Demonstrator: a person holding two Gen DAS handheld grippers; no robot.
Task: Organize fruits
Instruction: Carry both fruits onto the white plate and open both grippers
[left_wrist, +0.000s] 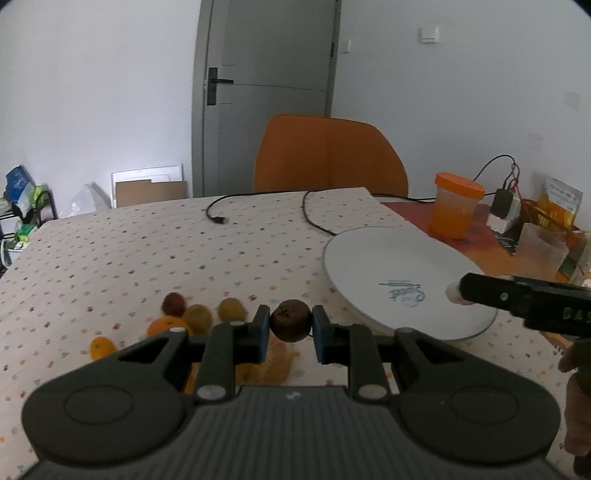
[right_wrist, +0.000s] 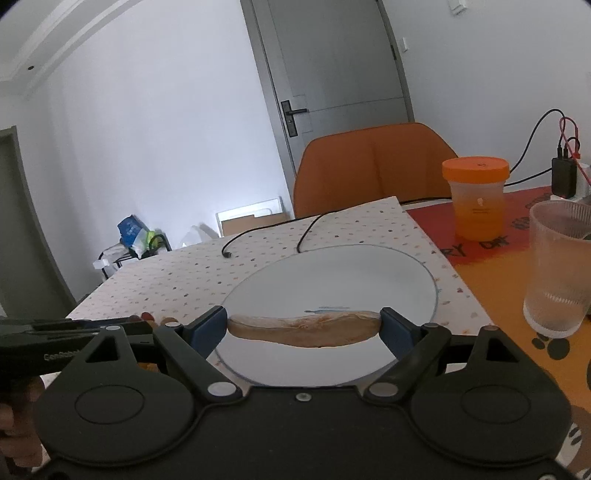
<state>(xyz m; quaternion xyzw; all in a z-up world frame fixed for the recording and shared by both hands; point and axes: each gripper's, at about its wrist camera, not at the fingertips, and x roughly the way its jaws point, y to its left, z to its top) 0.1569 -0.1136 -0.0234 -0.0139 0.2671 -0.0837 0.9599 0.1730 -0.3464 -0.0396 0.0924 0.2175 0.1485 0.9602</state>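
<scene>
The tablecloth (left_wrist: 147, 251) is cream, dotted with small coloured specks. The plate (left_wrist: 369, 258) is white with a thin blue rim and a blue mark. Near left lie fruits (left_wrist: 192, 317): orange, olive-brown and dark red. A dark brown fruit (left_wrist: 290, 320) sits between blue pads (left_wrist: 263, 332). The chair (left_wrist: 328, 155) is orange; the jar (left_wrist: 456, 206) has an orange lid. The banana (right_wrist: 304, 329) is tan, streaked brown.

1 white plate (left_wrist: 373, 258), 1 orange-lidded jar (left_wrist: 455, 206) & 1 ribbed cup (right_wrist: 559, 266) right of plate. Approx 6 small fruits (left_wrist: 195, 317) left of plate. 1 banana (right_wrist: 304, 328) above it.
</scene>
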